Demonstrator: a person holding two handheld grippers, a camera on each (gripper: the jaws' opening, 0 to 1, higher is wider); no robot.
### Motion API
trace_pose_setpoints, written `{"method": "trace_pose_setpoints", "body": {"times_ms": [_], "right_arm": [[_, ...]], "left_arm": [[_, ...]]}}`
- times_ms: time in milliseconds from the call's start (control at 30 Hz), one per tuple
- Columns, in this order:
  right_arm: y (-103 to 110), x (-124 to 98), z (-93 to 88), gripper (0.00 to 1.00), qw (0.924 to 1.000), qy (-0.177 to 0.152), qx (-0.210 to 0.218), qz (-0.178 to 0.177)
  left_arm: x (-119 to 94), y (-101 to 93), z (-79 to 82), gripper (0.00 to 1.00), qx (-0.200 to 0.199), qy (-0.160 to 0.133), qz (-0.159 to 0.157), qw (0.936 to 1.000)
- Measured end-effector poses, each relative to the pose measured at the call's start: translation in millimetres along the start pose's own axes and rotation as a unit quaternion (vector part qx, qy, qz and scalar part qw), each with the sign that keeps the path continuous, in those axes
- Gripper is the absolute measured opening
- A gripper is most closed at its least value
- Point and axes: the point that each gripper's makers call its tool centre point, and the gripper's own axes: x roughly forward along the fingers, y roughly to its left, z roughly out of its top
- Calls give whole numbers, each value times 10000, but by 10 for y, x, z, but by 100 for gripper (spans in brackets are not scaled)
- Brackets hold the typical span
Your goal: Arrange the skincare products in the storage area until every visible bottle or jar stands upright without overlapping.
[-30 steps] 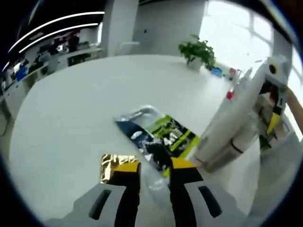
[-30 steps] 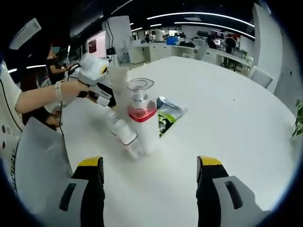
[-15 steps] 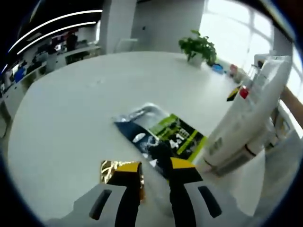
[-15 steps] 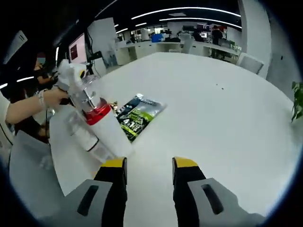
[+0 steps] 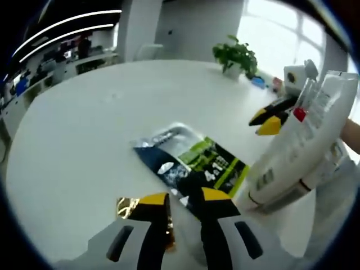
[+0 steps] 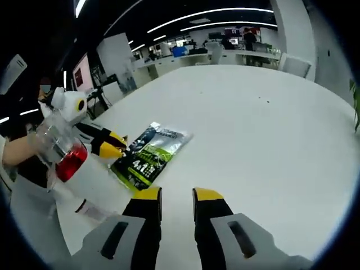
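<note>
We see the right tool with jaws now almost together on nothing; a second ago they stood wide apart. The white bottle with red collar leans steeply beside the green sachet, where earlier it stood nearer upright. The sachet lies flat on the white counter. The left tool has its jaws nearly closed around something clear that we cannot make out, just short of the sachet, with a gold foil packet touching its left jaw. A potted plant stands far beyond the sachet.
</note>
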Motion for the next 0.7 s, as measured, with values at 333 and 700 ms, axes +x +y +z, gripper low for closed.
{"method": "trace_pose_setpoints", "body": {"times_ms": [333, 700], "right_arm": [[199, 383, 1, 26, 9938, -86, 995, 483], [274, 581, 31, 20, 9904, -120, 1210, 664]], "left_arm": [[53, 70, -3, 17, -59, -7, 6, 10000], [126, 150, -7, 15, -214, -59, -30, 9997]]}}
